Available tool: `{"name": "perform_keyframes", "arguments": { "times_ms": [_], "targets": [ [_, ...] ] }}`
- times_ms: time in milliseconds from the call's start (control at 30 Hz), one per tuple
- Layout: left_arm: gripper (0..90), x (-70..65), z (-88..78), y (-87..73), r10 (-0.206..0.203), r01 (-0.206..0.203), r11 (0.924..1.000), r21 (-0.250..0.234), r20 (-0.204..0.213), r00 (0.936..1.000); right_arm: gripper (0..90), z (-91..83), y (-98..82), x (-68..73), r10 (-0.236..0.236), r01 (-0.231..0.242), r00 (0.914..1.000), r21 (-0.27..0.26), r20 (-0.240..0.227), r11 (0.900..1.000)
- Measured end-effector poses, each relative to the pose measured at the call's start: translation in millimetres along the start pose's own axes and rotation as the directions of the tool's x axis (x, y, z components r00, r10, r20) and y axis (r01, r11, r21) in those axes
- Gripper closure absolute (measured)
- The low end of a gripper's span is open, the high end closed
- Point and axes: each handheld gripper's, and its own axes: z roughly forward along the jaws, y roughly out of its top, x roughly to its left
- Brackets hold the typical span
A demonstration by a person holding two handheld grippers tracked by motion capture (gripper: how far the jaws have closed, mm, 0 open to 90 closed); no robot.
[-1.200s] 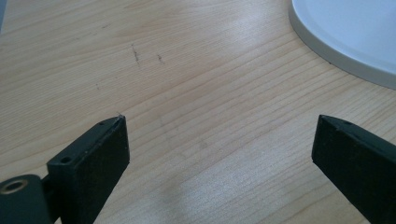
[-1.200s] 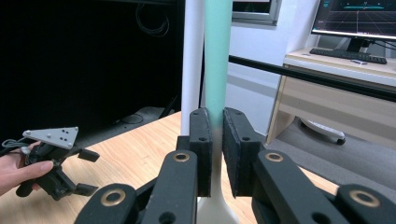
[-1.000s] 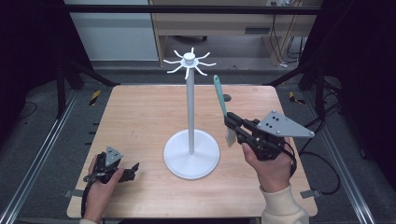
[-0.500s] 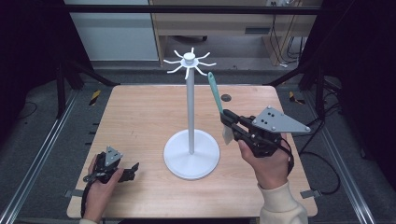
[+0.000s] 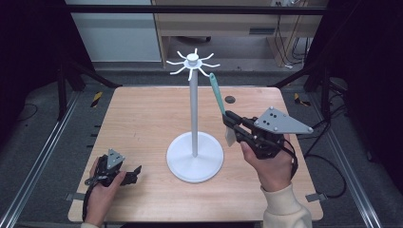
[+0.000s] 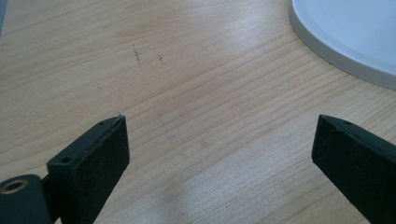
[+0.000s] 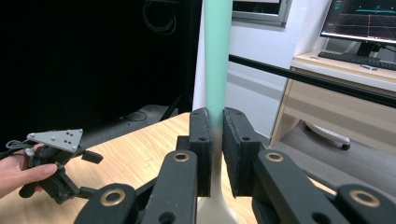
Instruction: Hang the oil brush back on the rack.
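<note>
At the near left corner of the table [image 5: 142, 114] I see the left tongs [image 5: 134, 171] lying low on the wood in the person's left hand [image 5: 100, 194]. In the left gripper view the two black jaws stand wide apart with bare wood between them; nothing is gripped. The white round base of the stand [image 6: 355, 32] sits just beyond the right jaw in that view.

At the near right, the right hand [image 5: 271, 166] holds the right tongs [image 5: 229, 122] above the table. In the right gripper view the jaws are closed on the teal-handled utensil [image 7: 217, 56], clamped low on the handle just above its pale lower end. In the high view the handle [image 5: 217, 95] rises from the jaws, tilting toward the far left.

At the table's centre stands the white stand [image 5: 194, 118], its base flat on the wood and its pole upright. The hooks at the top [image 5: 192, 61] radiate outward; the handle's tip is just right of and below them.
</note>
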Motion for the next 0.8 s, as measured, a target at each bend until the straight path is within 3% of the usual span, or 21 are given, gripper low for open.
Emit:
{"name": "perform_keyframes", "arguments": {
  "times_ms": [800],
  "targets": [
    [3.7,-0.8,0.0,-0.1,0.003,-0.003,1.0000,0.001,0.002,1.0000,82.4,25.6,0.2,-1.0,0.018,-0.018,0.9998,0.033,-0.008,0.999]
  ]
}}
